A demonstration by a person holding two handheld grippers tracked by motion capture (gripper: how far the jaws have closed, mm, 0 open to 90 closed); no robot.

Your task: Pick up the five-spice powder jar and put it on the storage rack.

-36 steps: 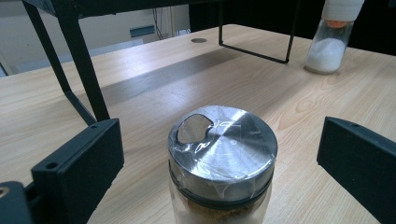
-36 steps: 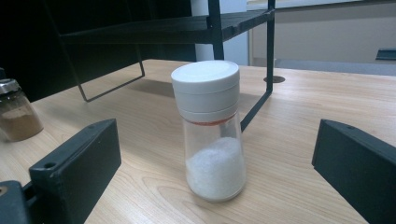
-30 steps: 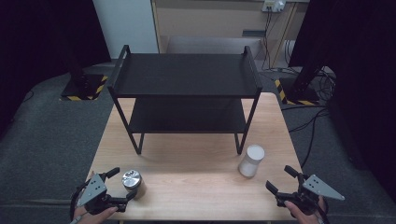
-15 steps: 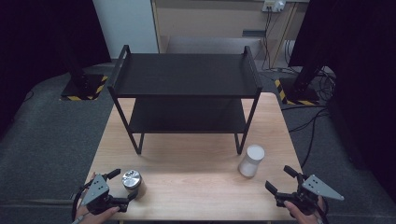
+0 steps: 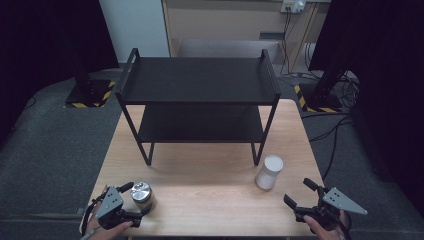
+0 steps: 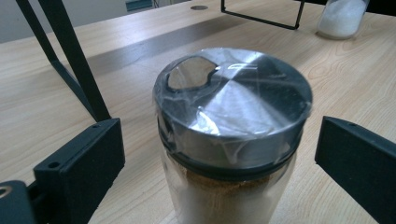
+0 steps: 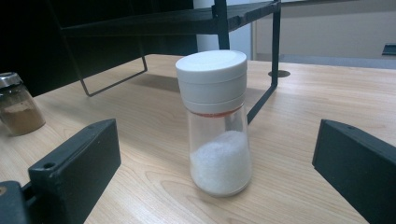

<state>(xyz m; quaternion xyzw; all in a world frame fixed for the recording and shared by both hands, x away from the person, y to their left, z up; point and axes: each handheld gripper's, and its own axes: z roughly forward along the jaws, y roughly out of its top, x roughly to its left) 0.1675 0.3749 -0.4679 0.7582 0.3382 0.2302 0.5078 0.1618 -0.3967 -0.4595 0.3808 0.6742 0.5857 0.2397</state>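
- Left gripper (image 5: pixel 134 199) gapes wide around the steel-lidded spice jar (image 5: pixel 141 193), neither jaw touching it.
- Right gripper (image 5: pixel 300 192) wide open, empty; white-capped salt shaker (image 5: pixel 269 171) stands at its eleven o'clock.

Steel-lid spice jar (image 5: pixel 142 194) upright, table front-left; white-cap salt shaker (image 5: pixel 269 172) upright, right.

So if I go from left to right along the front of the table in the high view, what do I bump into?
Left black tool → glass jar with shiny metal lid → clear shaker with white lid → right black tool.
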